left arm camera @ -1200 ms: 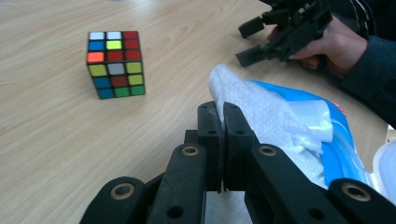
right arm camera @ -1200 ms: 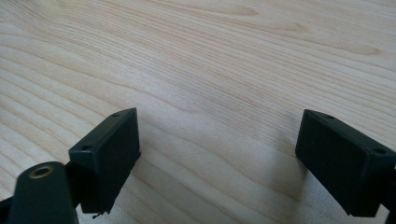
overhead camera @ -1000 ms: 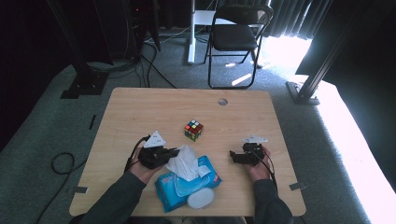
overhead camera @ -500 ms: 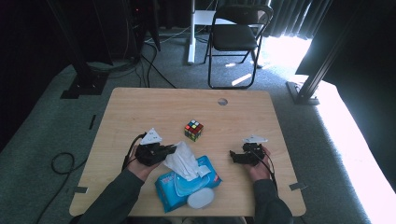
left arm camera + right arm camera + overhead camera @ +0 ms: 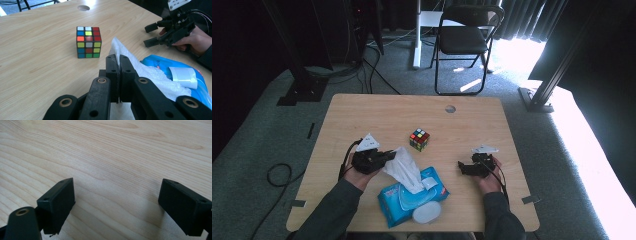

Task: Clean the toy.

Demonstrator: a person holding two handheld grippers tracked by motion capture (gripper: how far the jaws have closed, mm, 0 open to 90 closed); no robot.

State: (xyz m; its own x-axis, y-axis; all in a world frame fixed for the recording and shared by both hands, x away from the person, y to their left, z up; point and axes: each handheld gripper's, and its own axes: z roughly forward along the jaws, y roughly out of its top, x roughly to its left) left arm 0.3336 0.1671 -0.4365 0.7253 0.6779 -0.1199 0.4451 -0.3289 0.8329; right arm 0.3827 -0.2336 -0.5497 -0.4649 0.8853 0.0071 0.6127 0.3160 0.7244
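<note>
A blue pack of wet wipes [image 5: 398, 200] lies near the table's front edge, with a white wipe [image 5: 403, 168] pulled up out of its opening. My left gripper [image 5: 389, 156] is shut on that wipe's upper end, left of the pack. In the left gripper view the jaws [image 5: 119, 58] pinch the wipe [image 5: 150, 75] above the pack [image 5: 155, 61]. My right gripper [image 5: 460, 167] rests low over the table to the right of the pack, open with nothing between its jaws [image 5: 117, 202]. A colourful puzzle cube [image 5: 419, 139] sits behind the pack [image 5: 88, 42].
The wooden table [image 5: 362, 115] has a round cable hole [image 5: 450, 108] at the back. A white round lid [image 5: 426, 212] lies at the pack's front end. A folding chair [image 5: 467, 40] and cables stand on the floor beyond the table.
My left gripper has drawn slightly to the left with the wipe, which stretches further out of the pack. The right gripper has stayed put.
</note>
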